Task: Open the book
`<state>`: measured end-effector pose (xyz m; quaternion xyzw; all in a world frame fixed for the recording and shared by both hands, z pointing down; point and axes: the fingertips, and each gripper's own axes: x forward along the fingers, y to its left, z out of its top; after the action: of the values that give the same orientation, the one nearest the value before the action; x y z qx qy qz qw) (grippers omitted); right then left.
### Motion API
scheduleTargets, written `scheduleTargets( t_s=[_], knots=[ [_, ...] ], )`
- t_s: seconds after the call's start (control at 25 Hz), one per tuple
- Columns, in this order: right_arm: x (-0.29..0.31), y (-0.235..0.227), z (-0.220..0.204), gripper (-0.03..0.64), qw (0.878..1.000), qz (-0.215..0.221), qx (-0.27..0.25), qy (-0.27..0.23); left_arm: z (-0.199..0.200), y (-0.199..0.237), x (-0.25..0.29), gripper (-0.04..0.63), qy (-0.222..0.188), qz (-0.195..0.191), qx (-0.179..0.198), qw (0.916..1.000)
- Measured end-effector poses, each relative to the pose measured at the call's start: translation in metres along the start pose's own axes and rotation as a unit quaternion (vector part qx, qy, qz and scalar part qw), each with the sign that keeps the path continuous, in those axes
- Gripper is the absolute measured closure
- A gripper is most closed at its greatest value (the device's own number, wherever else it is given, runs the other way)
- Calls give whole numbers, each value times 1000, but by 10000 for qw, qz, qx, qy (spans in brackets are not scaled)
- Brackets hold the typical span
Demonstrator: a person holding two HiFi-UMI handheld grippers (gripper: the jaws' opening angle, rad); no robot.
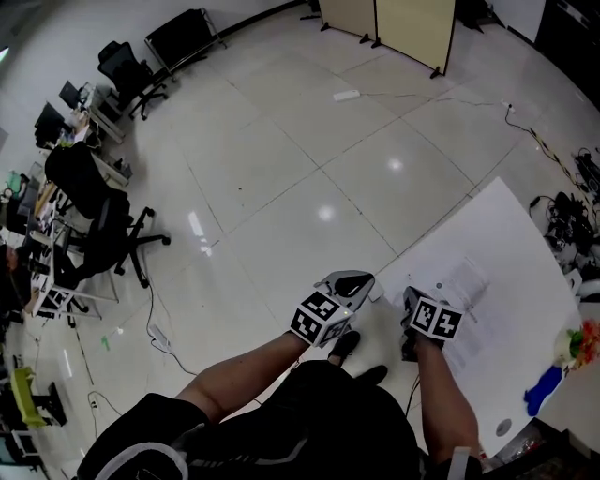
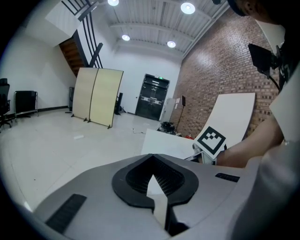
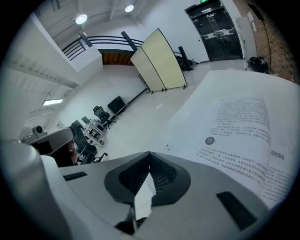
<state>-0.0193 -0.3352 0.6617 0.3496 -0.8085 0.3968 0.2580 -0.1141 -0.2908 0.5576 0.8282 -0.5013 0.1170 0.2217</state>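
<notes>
At the near left corner of the white worktop [image 1: 511, 234], the right tool [image 1: 410, 294] is hovering just inside the edge, its jaws pressed together with nothing between them. The right gripper view is showing the same closed tips [image 3: 149, 155] pointing down across the surface.

The book [image 1: 466, 302] is lying flat on the worktop just beyond and to the right of that tool, a printed page facing up, its lines of text [image 3: 243, 124] running toward the far edge. Whether a cover or further pages are lying beneath cannot be told.

The left tool [image 1: 360, 278] is hanging off the worktop, over the floor [image 1: 281, 178] just beside the corner, jaws also closed and empty [image 2: 151, 157]; the right tool's marker cube [image 2: 210, 140] is showing near it.

Tiled floor is spreading wide ahead and to the left. Office chairs [image 1: 103, 220] are crowding the far left, well apart from both tools, and a folding screen [image 1: 384, 21] is standing at the far end. A blue thing [image 1: 542, 390] is sitting near the worktop's right edge, and cables [image 1: 562, 208] are trailing on the floor past it.
</notes>
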Motion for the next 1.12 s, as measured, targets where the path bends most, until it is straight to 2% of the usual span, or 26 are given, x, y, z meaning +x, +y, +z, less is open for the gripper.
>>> scheduleTargets(
  t_s=[0.16,0.4,0.52,0.64,0.76,0.84,0.96,1.12],
  knots=[
    [-30,-3,14,620,9991,-140,-236,-333,8,-12,17,598,-17,-203,-23,9998],
    [-116,-32,45,620,9879,-657,-513,-1310,36,-45,43,598,-153,-569,117,9982],
    [-172,-58,53,620,9753,-1117,-515,-1832,52,-77,65,598,-230,-957,241,9949],
    [-239,-88,55,619,9582,-1663,-423,-2290,72,-120,80,597,-368,-1479,488,9871],
    [-303,-116,49,620,9366,-2198,-421,-2697,86,-151,92,598,-341,-1627,773,9830],
    [-327,-122,46,619,9253,-2448,-640,-2824,91,-166,97,598,-345,-1736,779,9811],
    [-344,-124,46,619,9174,-2518,-629,-3016,96,-187,104,598,-377,-1987,795,9761],
    [-353,-117,44,619,9170,-2394,-484,-3153,103,-205,100,598,-373,-2127,880,9724]
  ],
)
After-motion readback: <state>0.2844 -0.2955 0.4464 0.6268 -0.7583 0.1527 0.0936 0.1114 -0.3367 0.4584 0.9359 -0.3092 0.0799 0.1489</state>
